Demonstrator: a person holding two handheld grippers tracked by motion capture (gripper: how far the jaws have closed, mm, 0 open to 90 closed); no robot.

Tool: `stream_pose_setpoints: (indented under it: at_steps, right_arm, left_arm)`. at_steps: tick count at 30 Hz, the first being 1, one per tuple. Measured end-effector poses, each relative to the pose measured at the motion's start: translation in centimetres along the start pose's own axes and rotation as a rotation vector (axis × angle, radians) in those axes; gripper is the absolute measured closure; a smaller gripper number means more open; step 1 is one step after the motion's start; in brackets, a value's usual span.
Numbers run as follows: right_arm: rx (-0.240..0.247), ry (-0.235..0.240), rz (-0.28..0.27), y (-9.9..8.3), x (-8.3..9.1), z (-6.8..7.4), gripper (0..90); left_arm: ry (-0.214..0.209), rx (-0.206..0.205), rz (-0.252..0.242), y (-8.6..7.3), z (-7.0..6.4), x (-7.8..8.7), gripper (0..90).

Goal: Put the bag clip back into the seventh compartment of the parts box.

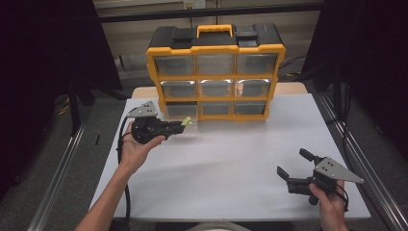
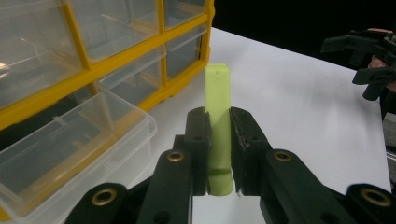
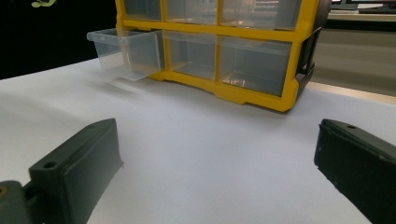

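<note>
— What is the left tool [image 2: 218, 154] doing right now?

— It is pinching a pale green block [image 2: 218, 135] between its two black jaws, which are pressing on the block's flat sides. The block's long axis is running straight out along the jaws, so its free end is sticking up toward the middle of the left gripper view.

— And where is it sitting relative to the open drawer [image 2: 70, 154]?

— In the left gripper view the clear drawer is lying at the lower left of the frame, pulled out of the bottom row of the yellow organizer [image 1: 215, 72], just beside the jaws and a little below them. In the high view the left tool [image 1: 185, 124] is hovering at the left centre of the frame, with the green block [image 1: 186, 121] showing right at the cabinet's lower left corner.

— So which hand is nearer?

— The left one, clearly. The left hand [image 1: 139, 149] is cupping its tool from below, palm up, forearm coming in from the bottom left. I'd judge the next move is a short sideways shift over the drawer's rim, then a release.

— And the other side?

— The right tool [image 1: 293, 168] is resting low at the bottom right of the high view, well apart from the organizer, jaws spread wide and holding nothing above the white tabletop [image 1: 231, 159].
</note>
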State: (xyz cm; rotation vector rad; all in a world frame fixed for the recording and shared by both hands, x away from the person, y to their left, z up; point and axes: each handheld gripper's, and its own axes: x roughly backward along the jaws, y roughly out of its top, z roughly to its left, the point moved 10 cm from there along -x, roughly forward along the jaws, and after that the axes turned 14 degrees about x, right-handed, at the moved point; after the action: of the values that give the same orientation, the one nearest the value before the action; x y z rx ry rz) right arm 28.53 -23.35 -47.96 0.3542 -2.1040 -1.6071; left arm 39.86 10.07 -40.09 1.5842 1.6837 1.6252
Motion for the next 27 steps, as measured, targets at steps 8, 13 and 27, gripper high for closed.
stream_pose_setpoints:
  at_steps: [8,13,27]
  right_arm:
    - [-0.004,-0.005,0.001,0.0,-0.1,0.0,0.0]
    - [-0.004,-0.005,0.0,0.0,0.0,-0.1,0.0]
    - [-0.004,-0.003,0.002,0.0,-0.2,0.0,0.0]
  left_arm:
    - [0.022,-0.004,-0.002,1.2,0.9,0.8,78.5]
    - [0.038,-0.009,0.006,1.8,1.5,1.1,78.5]
    - [0.078,0.001,0.058,2.5,3.7,1.3,78.4]
